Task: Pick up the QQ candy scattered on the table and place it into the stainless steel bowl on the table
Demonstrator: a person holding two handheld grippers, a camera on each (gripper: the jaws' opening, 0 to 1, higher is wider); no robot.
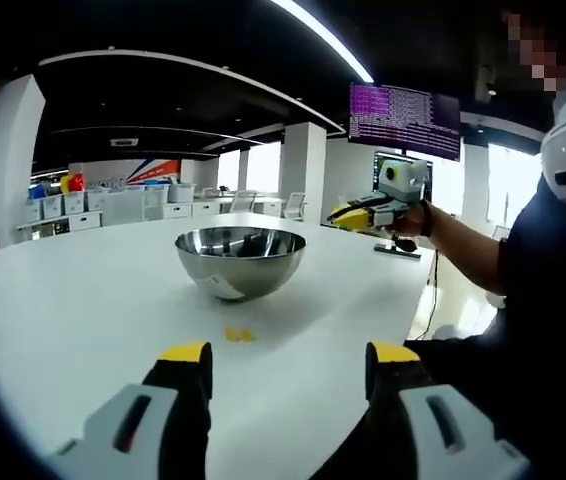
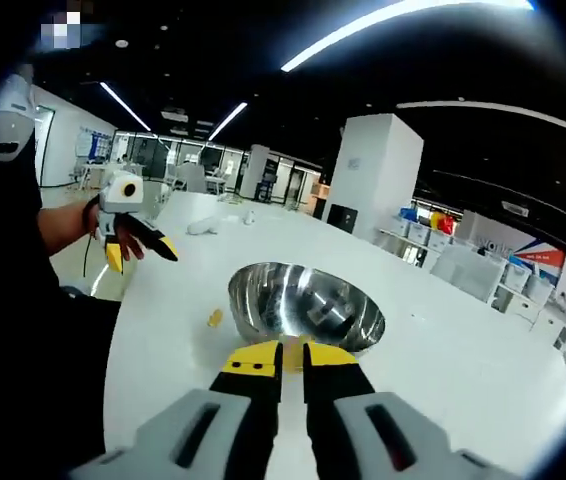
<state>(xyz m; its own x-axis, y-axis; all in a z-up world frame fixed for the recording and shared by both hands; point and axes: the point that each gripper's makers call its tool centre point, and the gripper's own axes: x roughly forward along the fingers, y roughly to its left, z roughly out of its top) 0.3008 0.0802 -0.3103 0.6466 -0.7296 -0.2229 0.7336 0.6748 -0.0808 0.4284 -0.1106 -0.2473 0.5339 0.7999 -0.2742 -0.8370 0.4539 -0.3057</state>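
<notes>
Gripping candy (image 2: pixel 293 357), right claw (image 2: pixel 293 362), bowl (image 2: pixel 305 308)

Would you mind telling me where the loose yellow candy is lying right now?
In the left gripper view the yellow candy lies on the white table, just in front of the stainless steel bowl; in the right gripper view it sits left of the bowl.

A shiny silver bowl (image 1: pixel 240 260) sits on the plain white table (image 1: pixel 63 310) by a yellow candy (image 1: pixel 239 335), and each grey claw (image 2: pixel 291 362) has black jaws capped in yellow.
</notes>
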